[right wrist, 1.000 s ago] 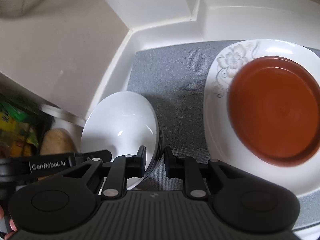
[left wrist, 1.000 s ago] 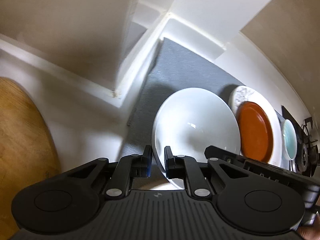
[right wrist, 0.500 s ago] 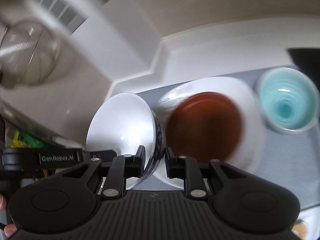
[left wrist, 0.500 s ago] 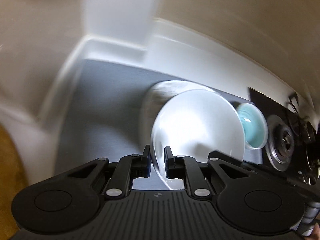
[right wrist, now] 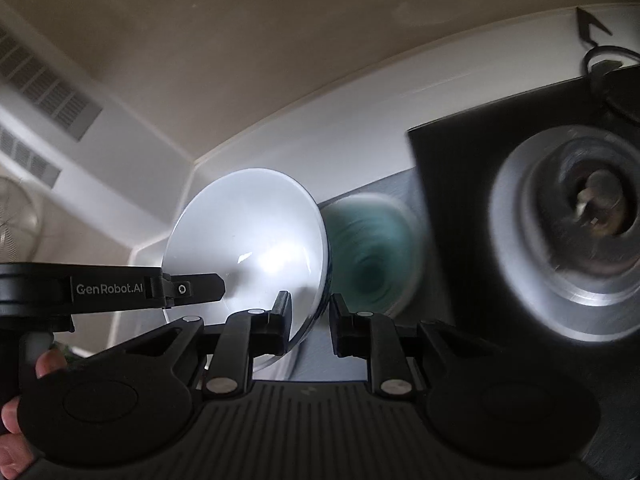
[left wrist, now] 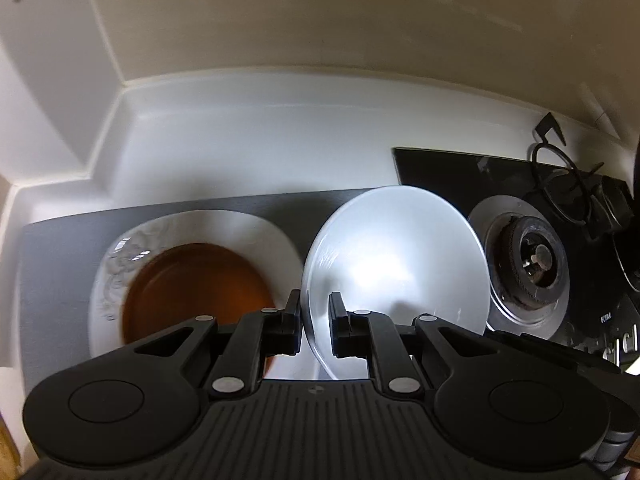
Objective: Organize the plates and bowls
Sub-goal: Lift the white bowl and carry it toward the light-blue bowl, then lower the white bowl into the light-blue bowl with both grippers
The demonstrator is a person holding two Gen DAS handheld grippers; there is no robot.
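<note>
Both grippers hold one white bowl by its rim, lifted off the counter. My left gripper (left wrist: 315, 326) is shut on the near left rim of the white bowl (left wrist: 396, 268). My right gripper (right wrist: 309, 320) is shut on the right rim of the same bowl (right wrist: 248, 244). In the left wrist view, a brown plate (left wrist: 192, 288) sits on a white floral plate (left wrist: 224, 228) on the grey mat (left wrist: 56, 248), left of the bowl. In the right wrist view, a teal bowl (right wrist: 372, 256) stands on the mat just right of and behind the white bowl, blurred.
A black gas hob with a silver burner (left wrist: 532, 264) lies to the right; it also shows in the right wrist view (right wrist: 580, 236). A pan support (left wrist: 560, 176) stands at its back. The white counter and backsplash (left wrist: 260, 128) run behind the mat.
Both grippers have carried the white bowl to the right, from the mat's left end past the plates to above the teal bowl near the hob. Both stayed shut.
</note>
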